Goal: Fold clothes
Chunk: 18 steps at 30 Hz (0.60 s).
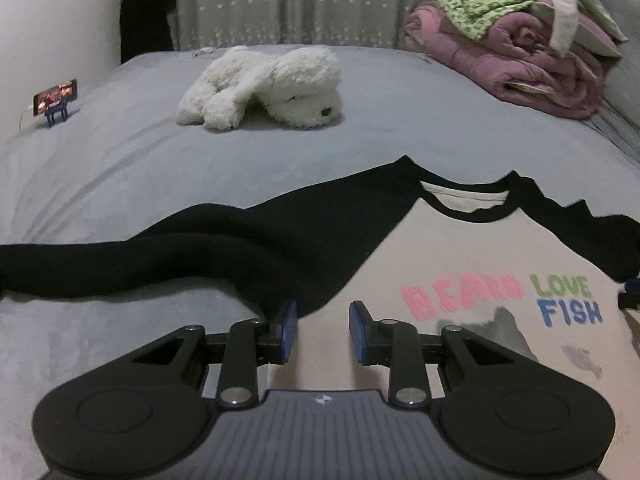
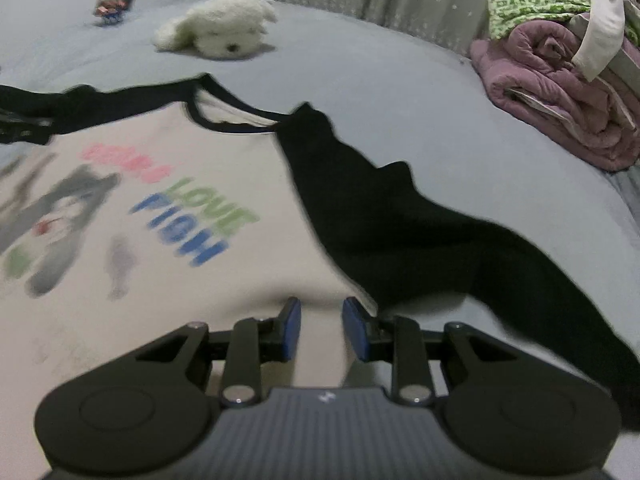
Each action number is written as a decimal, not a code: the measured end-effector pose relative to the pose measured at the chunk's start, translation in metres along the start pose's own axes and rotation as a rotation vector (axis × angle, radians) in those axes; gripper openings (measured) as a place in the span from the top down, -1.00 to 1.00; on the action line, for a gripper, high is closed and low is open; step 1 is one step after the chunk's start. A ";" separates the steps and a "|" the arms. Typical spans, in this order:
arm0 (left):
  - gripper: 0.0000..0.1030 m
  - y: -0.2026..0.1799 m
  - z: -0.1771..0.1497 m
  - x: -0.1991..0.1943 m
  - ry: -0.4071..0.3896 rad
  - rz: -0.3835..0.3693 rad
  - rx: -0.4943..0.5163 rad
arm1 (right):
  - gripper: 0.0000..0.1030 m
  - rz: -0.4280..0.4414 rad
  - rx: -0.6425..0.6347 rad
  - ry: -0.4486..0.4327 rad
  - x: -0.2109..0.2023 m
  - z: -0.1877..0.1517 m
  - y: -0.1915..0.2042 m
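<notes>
The raglan shirt (image 1: 460,264) lies flat, front up, on the grey bed (image 1: 120,168), printed "LOVE FISH". My left gripper (image 1: 323,316) and right gripper (image 2: 317,314) hover over it, fingers apart, empty. Beyond: plush dog (image 1: 264,88), clothes pile (image 1: 532,40).

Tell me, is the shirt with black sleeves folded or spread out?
Spread out: the shirt lies flat on the bed, print facing up, both black sleeves extended sideways.

Dim, flat indoor light; right view motion-blurred, fisheye-bent edges w/ dark corners.
</notes>
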<state>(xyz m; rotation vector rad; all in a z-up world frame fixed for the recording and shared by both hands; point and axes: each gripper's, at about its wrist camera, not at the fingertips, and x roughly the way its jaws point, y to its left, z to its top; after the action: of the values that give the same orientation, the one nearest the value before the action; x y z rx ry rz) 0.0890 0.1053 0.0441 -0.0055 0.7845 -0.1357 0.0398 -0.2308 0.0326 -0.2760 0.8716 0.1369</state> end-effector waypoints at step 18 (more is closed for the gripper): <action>0.47 0.031 0.013 0.017 0.033 -0.070 -0.147 | 0.94 0.053 -0.226 -0.058 0.102 0.138 0.025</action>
<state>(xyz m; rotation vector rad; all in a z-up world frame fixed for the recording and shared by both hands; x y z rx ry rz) 0.1138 0.1332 0.0401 -0.1700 0.8258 -0.1445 0.2005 -0.1653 0.0336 -0.4579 0.8067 0.2920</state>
